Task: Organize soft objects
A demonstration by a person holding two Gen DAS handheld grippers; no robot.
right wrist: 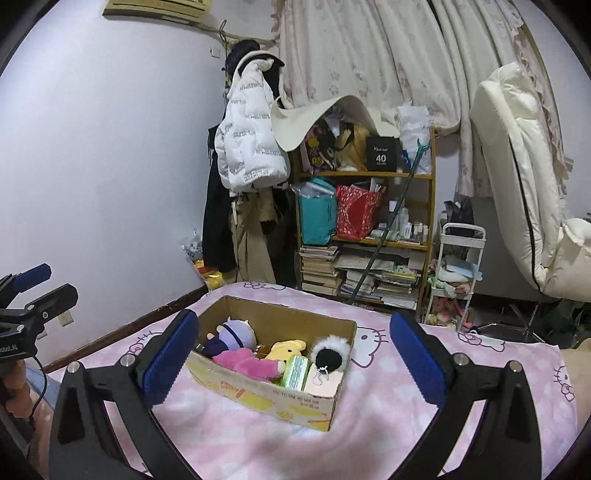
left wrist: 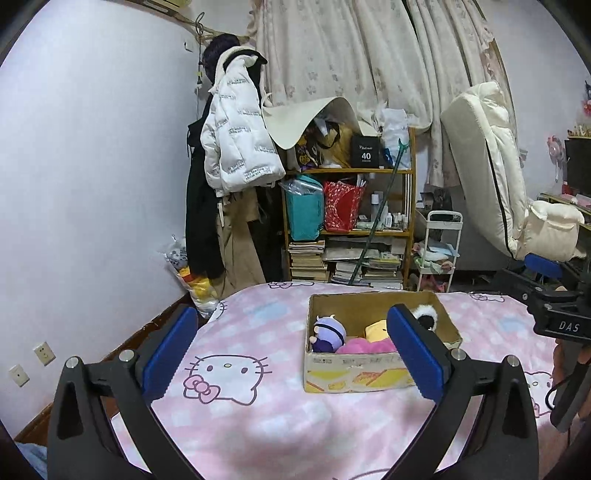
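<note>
In the left wrist view the left gripper (left wrist: 291, 354) fills the bottom of the frame, its blue pads spread wide with nothing between them but the pink cat-print blanket (left wrist: 240, 417). The right wrist view shows the right gripper (right wrist: 295, 358) the same way, jaws wide apart and holding nothing, raised above the blanket (right wrist: 388, 424).

Just beyond the fingers sits the cardboard box (left wrist: 354, 373), right of centre in the left view and at centre in the right view (right wrist: 266, 395). From the left, only part of the contents shows: a purple-headed doll (left wrist: 330, 329), a pink plush (left wrist: 364, 346), a yellow plush (left wrist: 376, 328) and a black pompom with white fur (left wrist: 425, 316), half hidden behind the right pad. The right view looks further down into the box and adds a green pack (right wrist: 294, 372) and a pale pink case (right wrist: 323, 380) at the near corner, beside the pompom (right wrist: 330, 355), the yellow plush (right wrist: 290, 350), the pink plush (right wrist: 245, 361) and the doll (right wrist: 236, 334).

Each view catches the other gripper at its edge: the right one at the right edge of the left view (left wrist: 554, 295), the left one at the left edge of the right view (right wrist: 35, 291).

Behind the bed stand a wooden shelf (left wrist: 351, 170) stacked with bags and books, a white jacket (left wrist: 240, 136) hanging upper centre, curtains (left wrist: 351, 55) and a cream chair (right wrist: 524, 177). Only the right view shows an air conditioner (right wrist: 159, 7) at upper left.
</note>
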